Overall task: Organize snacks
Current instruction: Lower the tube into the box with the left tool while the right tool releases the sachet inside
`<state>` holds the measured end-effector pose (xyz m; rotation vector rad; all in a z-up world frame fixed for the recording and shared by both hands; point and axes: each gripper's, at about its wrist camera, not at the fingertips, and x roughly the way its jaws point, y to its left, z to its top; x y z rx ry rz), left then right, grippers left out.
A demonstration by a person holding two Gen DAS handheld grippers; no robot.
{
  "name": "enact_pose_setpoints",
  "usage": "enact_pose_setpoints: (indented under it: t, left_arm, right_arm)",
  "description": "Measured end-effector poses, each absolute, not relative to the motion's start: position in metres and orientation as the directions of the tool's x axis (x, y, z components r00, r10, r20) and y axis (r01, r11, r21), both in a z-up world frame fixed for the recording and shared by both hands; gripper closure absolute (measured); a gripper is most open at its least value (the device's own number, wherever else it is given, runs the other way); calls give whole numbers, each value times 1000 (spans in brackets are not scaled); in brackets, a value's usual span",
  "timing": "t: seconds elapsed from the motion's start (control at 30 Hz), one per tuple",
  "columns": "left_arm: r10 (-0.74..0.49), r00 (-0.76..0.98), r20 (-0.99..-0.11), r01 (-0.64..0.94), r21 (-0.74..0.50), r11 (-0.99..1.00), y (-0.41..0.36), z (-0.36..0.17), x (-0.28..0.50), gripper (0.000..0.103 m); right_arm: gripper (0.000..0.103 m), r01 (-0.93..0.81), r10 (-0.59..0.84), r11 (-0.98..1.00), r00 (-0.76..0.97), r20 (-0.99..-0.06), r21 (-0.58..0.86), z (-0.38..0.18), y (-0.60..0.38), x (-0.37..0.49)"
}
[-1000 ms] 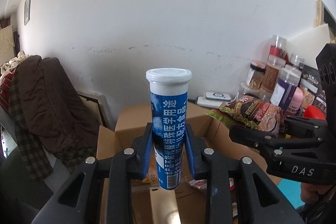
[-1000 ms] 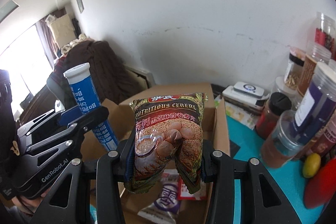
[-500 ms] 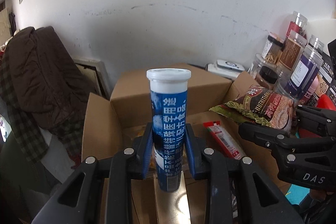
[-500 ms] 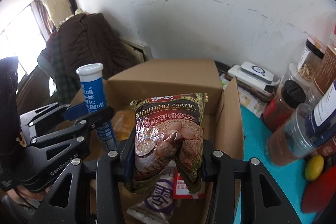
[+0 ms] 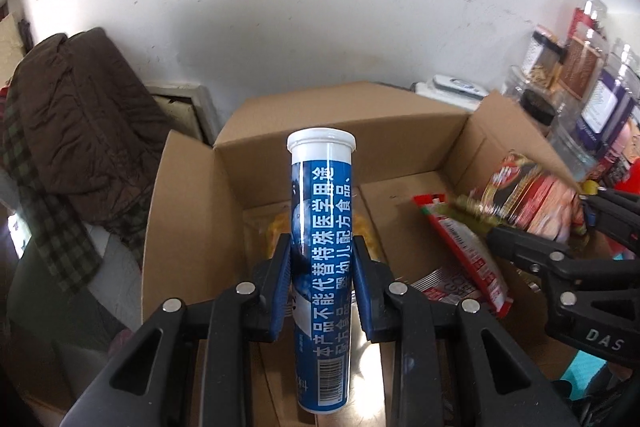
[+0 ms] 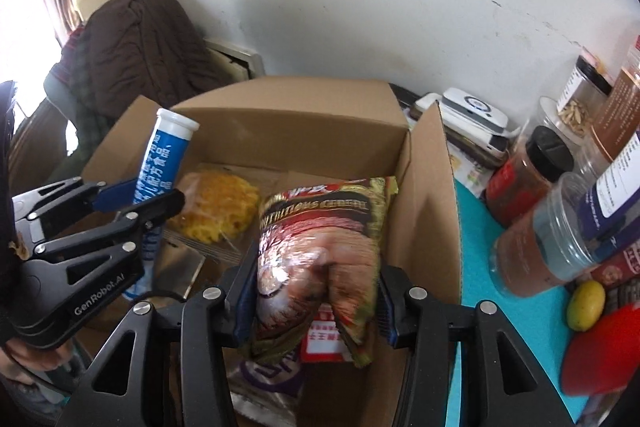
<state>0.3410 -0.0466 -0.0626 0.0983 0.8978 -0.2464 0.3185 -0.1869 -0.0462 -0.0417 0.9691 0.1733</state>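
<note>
An open cardboard box (image 5: 340,119) lies below both grippers. My left gripper (image 5: 322,247) is shut on an upright blue tube with a white cap (image 5: 322,211), held over the box's left half; the tube (image 6: 168,147) also shows in the right wrist view. My right gripper (image 6: 316,259) holds a brown cereal bag (image 6: 320,227) over the box's right half. Its jaws are opening, the bag is blurred, and both pads still touch it. On the box floor lie a yellow snack packet (image 6: 216,203), a red sachet (image 5: 460,247) and a purple packet (image 6: 268,371).
Several jars (image 6: 532,179) crowd the teal table (image 6: 500,307) right of the box, with a yellow fruit (image 6: 586,303) and a red object in front. A white device (image 6: 472,111) sits behind the box. A brown coat (image 6: 132,43) hangs at the left by the wall.
Both grippers have sunk and tipped down toward the box, so its inside now fills the views. The cereal bag has gone blurred between the right jaws. The tube stays gripped.
</note>
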Motion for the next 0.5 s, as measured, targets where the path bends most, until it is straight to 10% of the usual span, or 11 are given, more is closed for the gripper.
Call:
enact_pose_setpoints:
  t: [0.33,0.5]
  left_arm:
    - [-91,607,-789,202,42,979,-46,-59,338,74]
    - [-59,645,-762,177,73,982,-44,-47,330,40]
  right_arm:
    - [48,-145,97,989,568,-817,16,-37,-190,308]
    - [48,-141,101,990,582,-807,23,-27,-191,301]
